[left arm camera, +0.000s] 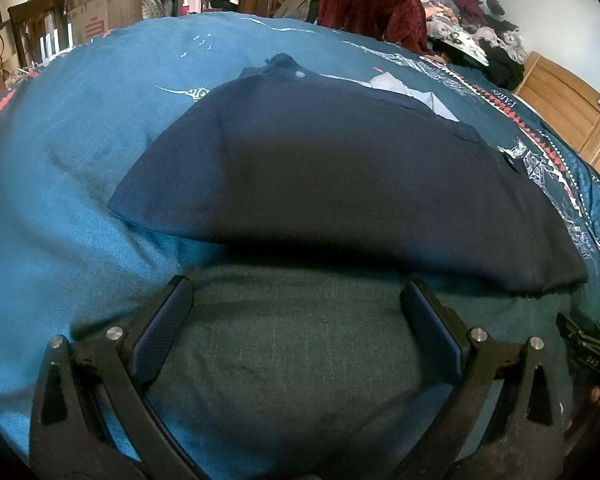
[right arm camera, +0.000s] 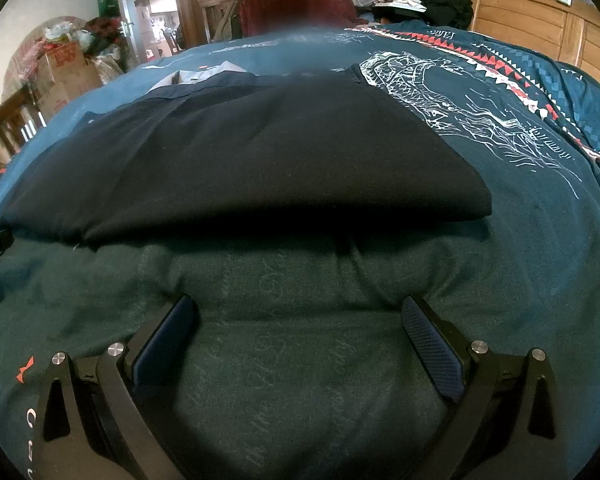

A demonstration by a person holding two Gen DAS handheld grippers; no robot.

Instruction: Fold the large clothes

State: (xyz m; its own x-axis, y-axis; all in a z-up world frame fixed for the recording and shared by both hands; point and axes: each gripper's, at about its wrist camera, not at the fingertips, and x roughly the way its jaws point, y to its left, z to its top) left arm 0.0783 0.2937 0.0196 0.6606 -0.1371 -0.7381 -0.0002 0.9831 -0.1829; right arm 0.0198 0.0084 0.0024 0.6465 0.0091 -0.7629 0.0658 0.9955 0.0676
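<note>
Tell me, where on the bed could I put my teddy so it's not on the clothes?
Bare teal bedspread lies left of the folded navy garment, and there is a patterned stretch to its right. The near strip is taken by the open left gripper and open right gripper. The far side is crowded: red velvet cloth and a clothes pile.

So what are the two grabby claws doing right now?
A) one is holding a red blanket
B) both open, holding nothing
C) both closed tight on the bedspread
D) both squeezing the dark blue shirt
B: the left gripper and right gripper both have their fingers spread wide with only the bedspread between them, short of the dark navy garment.
</note>
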